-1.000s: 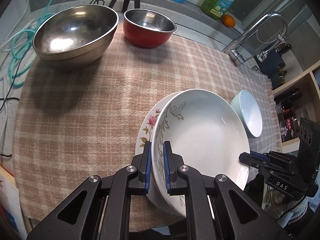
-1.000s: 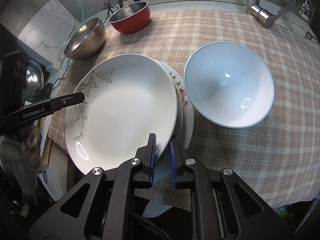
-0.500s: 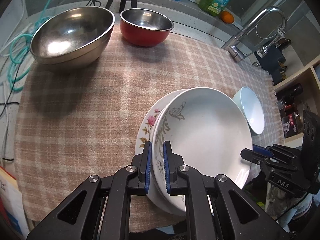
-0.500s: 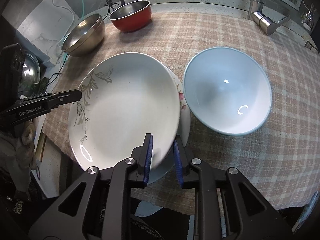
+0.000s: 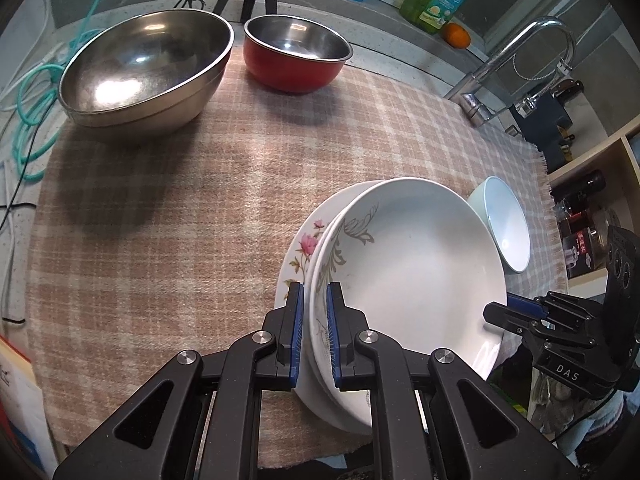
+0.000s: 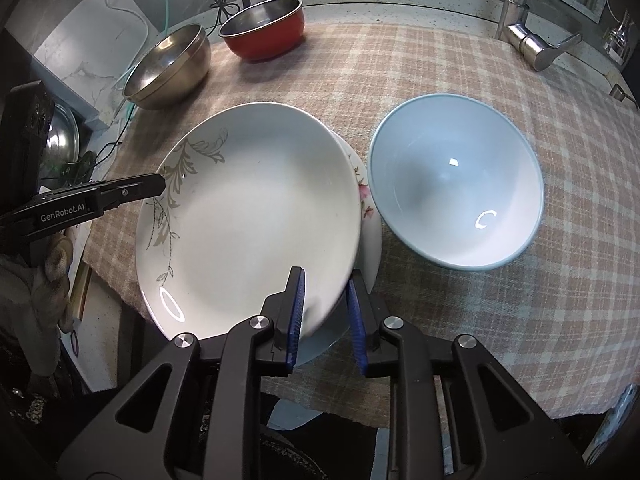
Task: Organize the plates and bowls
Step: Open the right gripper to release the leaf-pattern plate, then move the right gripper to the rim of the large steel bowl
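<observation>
On the checked tablecloth [image 6: 440, 60], at far left, stand a steel bowl [image 6: 170, 68] and a red steel-lined bowl [image 6: 264, 32]. Nearer, the left gripper [image 5: 312, 328] clamps the leaf-patterned white plate's [image 6: 248, 216] rim atop a rose-patterned plate [image 5: 304, 240]; the right gripper [image 6: 324, 316] straddles its near rim, pads seemingly apart. Rightmost sits a pale blue bowl [image 6: 456, 184].

We are seeing a checked cloth [image 5: 168, 208] covering a speckled counter [image 6: 400, 4], a chrome faucet [image 5: 516, 60] rising behind, and possibly wooden shelving [image 5: 596, 160] flanking it.
</observation>
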